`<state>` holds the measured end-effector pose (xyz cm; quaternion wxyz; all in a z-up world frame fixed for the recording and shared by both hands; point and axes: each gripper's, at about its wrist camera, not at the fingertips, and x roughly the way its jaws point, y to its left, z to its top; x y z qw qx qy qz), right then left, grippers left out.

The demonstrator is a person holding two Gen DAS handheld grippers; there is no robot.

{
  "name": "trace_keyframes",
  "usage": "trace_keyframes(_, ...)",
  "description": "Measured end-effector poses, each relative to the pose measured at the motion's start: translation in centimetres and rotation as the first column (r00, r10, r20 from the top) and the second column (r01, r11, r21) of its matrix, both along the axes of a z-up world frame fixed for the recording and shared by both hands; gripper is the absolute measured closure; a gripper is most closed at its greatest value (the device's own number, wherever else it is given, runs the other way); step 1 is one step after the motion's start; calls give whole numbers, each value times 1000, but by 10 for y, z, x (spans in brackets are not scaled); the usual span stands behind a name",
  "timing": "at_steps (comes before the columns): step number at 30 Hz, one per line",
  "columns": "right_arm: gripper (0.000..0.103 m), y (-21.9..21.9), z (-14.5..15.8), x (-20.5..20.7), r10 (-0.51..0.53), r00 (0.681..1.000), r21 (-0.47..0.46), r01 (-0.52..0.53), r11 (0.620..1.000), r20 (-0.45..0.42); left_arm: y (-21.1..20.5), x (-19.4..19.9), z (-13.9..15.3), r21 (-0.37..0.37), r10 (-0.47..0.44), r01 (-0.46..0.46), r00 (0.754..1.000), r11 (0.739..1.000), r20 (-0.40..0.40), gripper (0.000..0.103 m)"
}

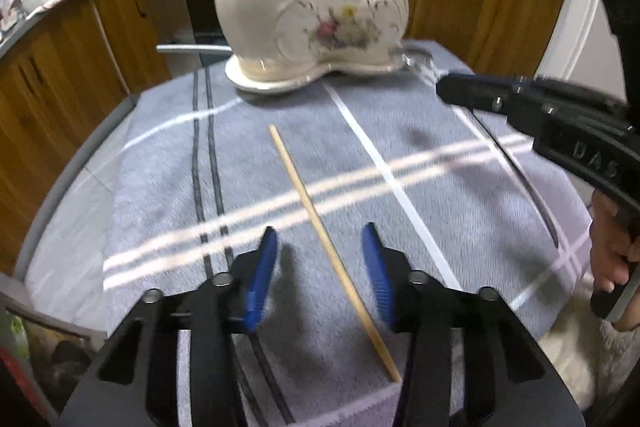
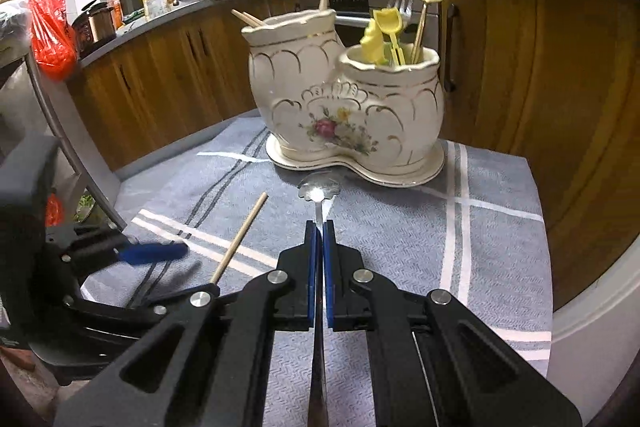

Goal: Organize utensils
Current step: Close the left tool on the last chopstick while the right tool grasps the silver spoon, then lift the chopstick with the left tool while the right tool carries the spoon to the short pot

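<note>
The chopstick [image 1: 320,227] lay flat on the striped cloth [image 1: 460,195] over the surface, running between my left gripper [image 1: 320,267]'s blue fingers [image 1: 262,279], which stood partly apart on either side of it, neither pad touching the wood. I read that as the pick-up step. My right gripper [image 2: 319,267] had its fingers clamped tight on the handle of a silver spoon [image 2: 319,189], bowl forward, just short of the twin-pot ceramic holder [image 2: 344,107]. Chopsticks stood in the taller pot, forks and yellow plastic pieces in the lower. Next, I judged, squeeze the left fingers onto the stick, and carry the spoon over the lower pot's rim.
</note>
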<state>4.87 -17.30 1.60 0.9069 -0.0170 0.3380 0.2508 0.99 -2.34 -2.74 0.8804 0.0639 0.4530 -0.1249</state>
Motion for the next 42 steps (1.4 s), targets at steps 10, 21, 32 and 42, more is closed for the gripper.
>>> trace_keyframes(10, 100, -7, 6, -4, 5, 1000, 30, -6, 1000, 25, -9, 19, -5, 78, -28, 37, 993, 996, -111, 77)
trace_keyframes(21, 100, -13, 11, -8, 8, 999, 49, -11, 999, 52, -15, 37, -1, 106, -79, 97, 983, 990, -168, 94)
trace_keyframes(32, 100, -23, 24, -13, -49, 990, 96, 36, 995, 132, -3, 22, 9, 60, -88, 92, 994, 994, -72, 98)
trace_keyframes(42, 100, -29, 30, -11, -108, 980, 133, 86, 987, 168, -3, 3, 37, -19, -124, 126, 989, 992, 85, 98)
